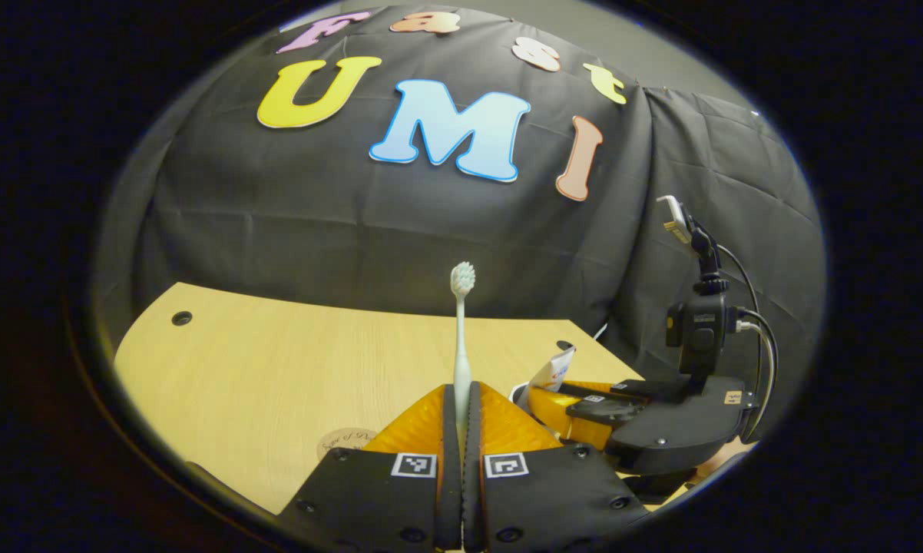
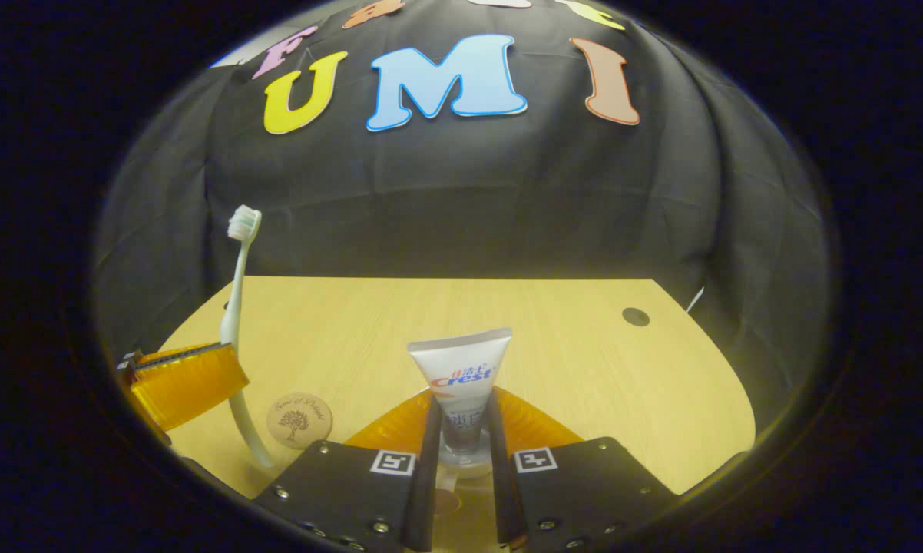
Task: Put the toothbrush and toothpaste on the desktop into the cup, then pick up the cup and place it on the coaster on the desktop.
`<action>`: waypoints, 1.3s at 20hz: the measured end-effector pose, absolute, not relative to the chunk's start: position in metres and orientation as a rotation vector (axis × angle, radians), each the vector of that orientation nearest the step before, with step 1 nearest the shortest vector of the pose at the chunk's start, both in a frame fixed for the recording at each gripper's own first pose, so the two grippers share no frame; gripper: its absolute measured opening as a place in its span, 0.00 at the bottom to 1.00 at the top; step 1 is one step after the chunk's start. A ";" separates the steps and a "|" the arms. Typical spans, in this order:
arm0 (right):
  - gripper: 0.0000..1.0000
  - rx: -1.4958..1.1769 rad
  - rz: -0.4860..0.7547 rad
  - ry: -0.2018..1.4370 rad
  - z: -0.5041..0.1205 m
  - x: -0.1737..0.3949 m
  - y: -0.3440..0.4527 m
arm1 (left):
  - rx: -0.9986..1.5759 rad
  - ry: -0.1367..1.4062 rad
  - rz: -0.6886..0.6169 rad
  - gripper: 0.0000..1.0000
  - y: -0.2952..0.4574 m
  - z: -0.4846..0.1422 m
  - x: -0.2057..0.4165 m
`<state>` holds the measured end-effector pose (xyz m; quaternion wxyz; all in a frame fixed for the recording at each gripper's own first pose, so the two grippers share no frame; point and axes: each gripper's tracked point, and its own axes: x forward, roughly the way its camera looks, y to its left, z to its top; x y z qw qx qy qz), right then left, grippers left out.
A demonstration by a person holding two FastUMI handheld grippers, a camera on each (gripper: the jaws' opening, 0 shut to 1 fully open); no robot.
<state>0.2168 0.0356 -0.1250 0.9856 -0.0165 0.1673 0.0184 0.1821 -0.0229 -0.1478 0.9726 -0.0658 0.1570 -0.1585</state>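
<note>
The left gripper [image 1: 461,415] clamps the upright toothbrush [image 1: 461,338]; the right gripper [image 2: 461,430] clamps the upright toothpaste [image 2: 461,376] between its fingers.

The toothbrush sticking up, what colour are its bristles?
The slim pale toothbrush has white and light green bristles, clearest in the left gripper view.

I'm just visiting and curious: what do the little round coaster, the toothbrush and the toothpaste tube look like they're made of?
The coaster looks like light wood or cork: matte tan, with a dark tree design, perhaps burned or printed on. The toothbrush seems to be smooth pale plastic, with a slim curved handle and bristles at the head. The toothpaste tube looks like soft glossy plastic, with a flat crimped end and printing on it.
</note>
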 end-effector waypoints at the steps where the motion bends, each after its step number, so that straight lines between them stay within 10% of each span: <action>1: 0.41 -0.031 0.042 0.301 -0.114 0.214 0.036 | -0.140 0.297 -0.321 0.09 -0.024 -0.144 0.185; 6: 0.76 0.046 0.038 0.202 -0.062 0.192 0.029 | -0.145 0.234 -0.346 0.08 -0.040 -0.130 0.200; 26: 0.76 0.152 -0.082 0.275 -0.069 0.094 -0.022 | -0.444 0.164 -0.414 0.08 -0.104 -0.150 0.259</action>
